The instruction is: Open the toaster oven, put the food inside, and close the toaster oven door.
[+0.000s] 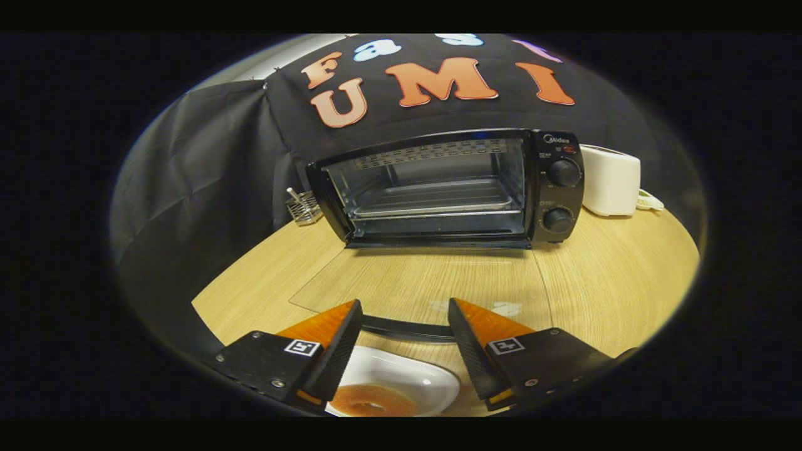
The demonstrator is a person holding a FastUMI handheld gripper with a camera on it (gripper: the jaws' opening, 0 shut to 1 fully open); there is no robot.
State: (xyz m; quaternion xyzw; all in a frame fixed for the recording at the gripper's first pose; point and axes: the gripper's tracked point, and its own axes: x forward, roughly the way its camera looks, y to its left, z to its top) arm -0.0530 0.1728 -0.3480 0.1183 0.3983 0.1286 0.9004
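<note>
The toaster oven (438, 188) is showing a glossy black shell, a clear glass door lying open on the table (601, 282), and a dull metal tray inside. The table is looking like pale matt wood grain. Left of the oven a wire metal basket (303, 208) is glinting; right of it a smooth white plastic appliance (611, 180) is sitting. Before it, a glossy white dish (407, 379) is gleaming.

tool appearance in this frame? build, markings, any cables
The tool has two wedge-shaped fingers that taper toward their tips, with ribbed inner faces. Each sits on a flat dark plate fixed with small screws. Each plate bears a square black-and-white marker. No cables or sleeve in sight.
</note>
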